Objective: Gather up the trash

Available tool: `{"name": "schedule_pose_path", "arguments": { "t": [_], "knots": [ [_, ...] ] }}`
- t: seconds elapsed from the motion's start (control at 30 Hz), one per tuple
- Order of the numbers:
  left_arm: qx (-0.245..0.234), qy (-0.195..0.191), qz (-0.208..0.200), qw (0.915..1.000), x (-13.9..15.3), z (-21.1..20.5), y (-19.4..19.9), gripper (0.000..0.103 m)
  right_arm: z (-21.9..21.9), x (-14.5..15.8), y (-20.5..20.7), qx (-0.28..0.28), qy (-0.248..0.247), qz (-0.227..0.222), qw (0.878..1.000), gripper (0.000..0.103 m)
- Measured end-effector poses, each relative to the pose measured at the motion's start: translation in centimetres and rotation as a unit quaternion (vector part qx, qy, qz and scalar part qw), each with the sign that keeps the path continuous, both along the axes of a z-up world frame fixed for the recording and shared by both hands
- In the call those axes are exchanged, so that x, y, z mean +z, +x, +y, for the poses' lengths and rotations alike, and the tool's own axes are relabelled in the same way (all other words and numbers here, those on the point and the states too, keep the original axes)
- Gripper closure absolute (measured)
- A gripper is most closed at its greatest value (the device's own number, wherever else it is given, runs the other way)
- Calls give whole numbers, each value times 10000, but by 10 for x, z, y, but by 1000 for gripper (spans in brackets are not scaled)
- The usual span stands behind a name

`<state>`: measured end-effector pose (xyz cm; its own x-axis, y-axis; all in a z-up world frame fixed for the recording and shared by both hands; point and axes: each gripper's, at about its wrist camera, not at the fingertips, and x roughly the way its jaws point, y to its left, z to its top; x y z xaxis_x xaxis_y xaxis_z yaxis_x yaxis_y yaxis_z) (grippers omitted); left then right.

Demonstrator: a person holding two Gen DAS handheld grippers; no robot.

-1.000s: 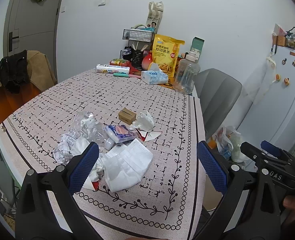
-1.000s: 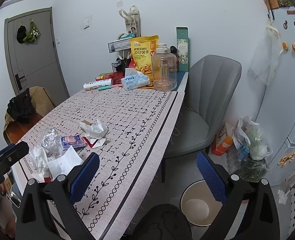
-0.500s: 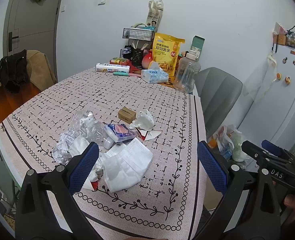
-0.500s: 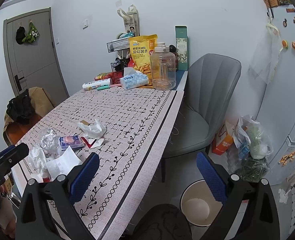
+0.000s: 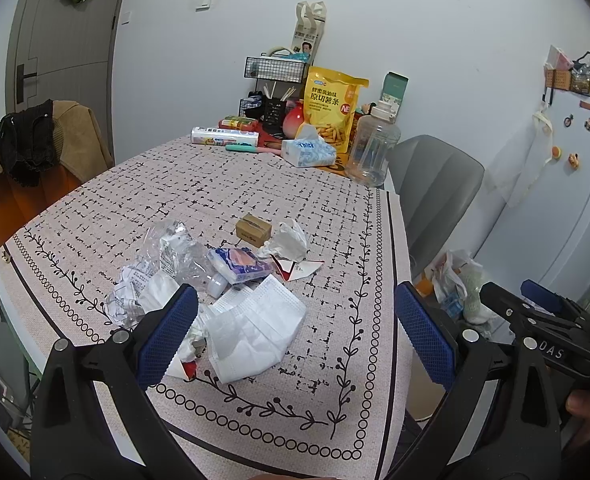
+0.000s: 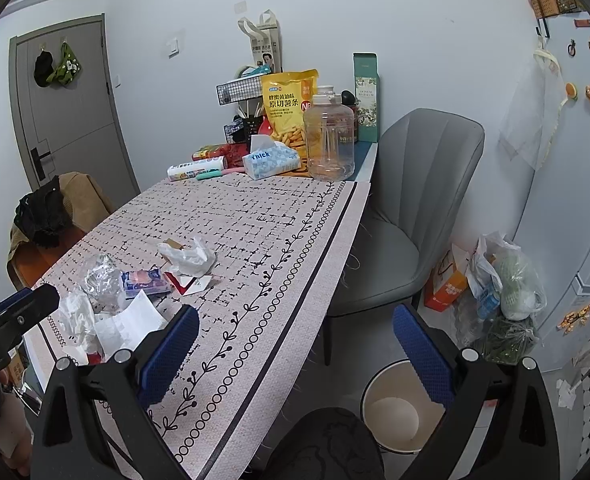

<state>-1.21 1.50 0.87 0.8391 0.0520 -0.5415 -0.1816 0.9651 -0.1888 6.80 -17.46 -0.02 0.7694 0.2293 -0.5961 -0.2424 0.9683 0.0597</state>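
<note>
None collected: trash pile (image 5: 215,280) of face mask (image 5: 255,326), crumpled tissue (image 5: 289,240), wrappers and small carton (image 5: 254,230) lies on tablecloth (image 5: 255,184); bin (image 6: 399,416) on floor holds nothing; left gripper (image 5: 295,336) and right gripper (image 6: 295,354) spread wide, grasping nothing

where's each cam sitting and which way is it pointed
Left wrist: on the open left hand-held gripper, above the table's near end, facing the trash pile; the right hand-held gripper shows at right.
Right wrist: on the open right one, off the table's right edge, above the bin, facing the chair.
Shared: trash pile, yellow bag.
</note>
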Motion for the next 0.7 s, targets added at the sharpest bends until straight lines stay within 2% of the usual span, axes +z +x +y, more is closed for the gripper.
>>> {"name": "schedule_pose_path", "arguments": {
  "t": [0.7],
  "knots": [
    [-29,9,10,10000,-1,-6,1,6,-5,0,-1,10,41,-5,10000,8]
  ]
}}
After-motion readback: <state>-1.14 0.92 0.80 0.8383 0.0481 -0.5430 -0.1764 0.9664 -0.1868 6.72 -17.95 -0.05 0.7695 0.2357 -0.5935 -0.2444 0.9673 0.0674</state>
